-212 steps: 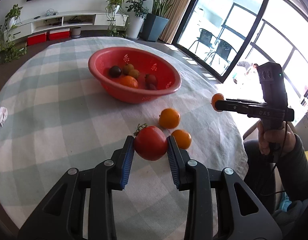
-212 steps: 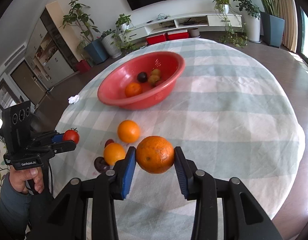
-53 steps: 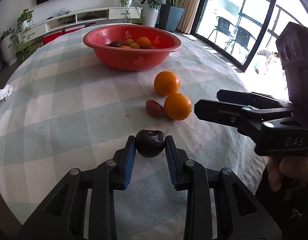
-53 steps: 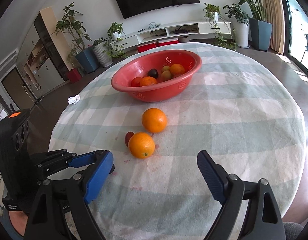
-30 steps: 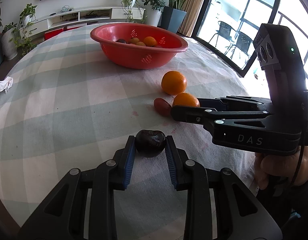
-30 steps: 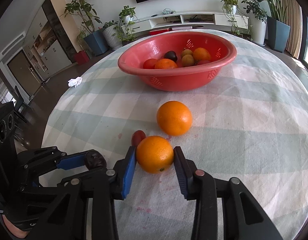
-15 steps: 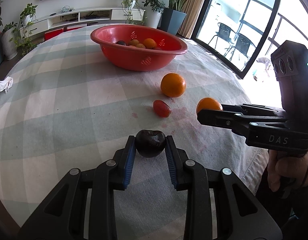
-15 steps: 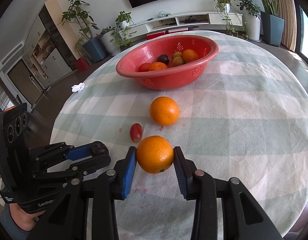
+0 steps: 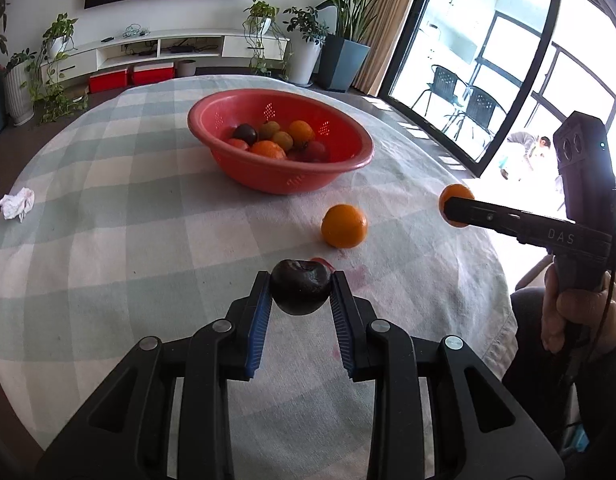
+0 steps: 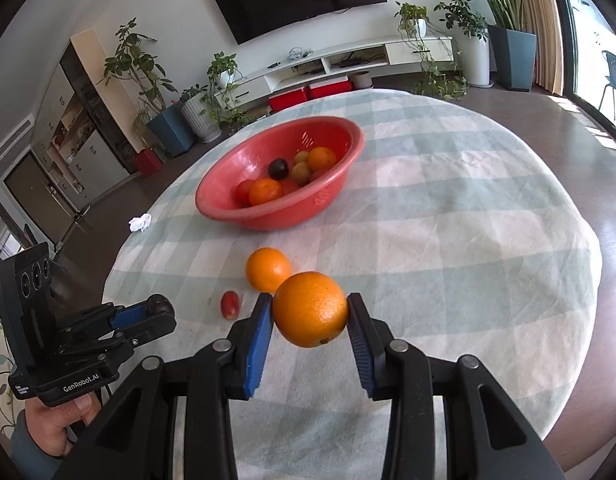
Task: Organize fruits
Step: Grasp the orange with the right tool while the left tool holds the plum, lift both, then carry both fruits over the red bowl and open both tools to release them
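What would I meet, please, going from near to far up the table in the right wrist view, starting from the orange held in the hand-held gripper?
Held orange → small red tomato → loose orange on the checked cloth → red basket of fruit.

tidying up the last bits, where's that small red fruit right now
In the right wrist view the small red fruit lies on the checked tablecloth, just left of the loose orange, nearer than the red bowl.
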A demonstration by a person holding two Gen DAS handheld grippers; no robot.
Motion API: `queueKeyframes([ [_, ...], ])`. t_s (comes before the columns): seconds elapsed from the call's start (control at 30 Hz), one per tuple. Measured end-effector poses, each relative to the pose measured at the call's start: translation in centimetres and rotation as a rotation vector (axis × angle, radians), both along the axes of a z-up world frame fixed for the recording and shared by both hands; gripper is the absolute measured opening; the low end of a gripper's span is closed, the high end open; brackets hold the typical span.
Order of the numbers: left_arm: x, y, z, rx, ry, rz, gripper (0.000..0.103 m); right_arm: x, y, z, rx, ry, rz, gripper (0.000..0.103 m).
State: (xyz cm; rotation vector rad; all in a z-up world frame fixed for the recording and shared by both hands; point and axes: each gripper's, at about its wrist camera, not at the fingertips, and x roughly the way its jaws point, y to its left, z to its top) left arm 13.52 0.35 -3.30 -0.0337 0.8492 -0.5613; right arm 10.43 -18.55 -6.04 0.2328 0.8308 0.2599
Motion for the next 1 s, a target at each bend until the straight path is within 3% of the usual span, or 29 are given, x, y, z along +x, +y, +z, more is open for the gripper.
queueKeyframes([
  [0.27,5.4,0.0,5.5,0.045,-0.106,0.001,0.028,3.0,-1.2,5.2,-0.002,-0.099,-0.011,0.04],
  [0.43,10.1,-1.6,7.3,0.062,-0.119,-0.024,0.028,6.3,0.6,7.0,-0.015,-0.124,0.037,0.04],
  [0.57,13.3,-3.5,6.5,0.102,-0.095,-0.051,0.028,9.3,2.4,6.0,-0.017,-0.087,0.075,0.04],
  [0.8,16.3,-5.3,3.1,0.131,-0.038,-0.083,0.028,12.9,6.2,2.2,-0.165,-0.01,0.158,0.04],
  [1.0,18.4,-6.3,1.3,0.158,-0.016,-0.094,0.028,14.3,7.0,-0.4,-0.207,0.051,0.189,0.04],
])
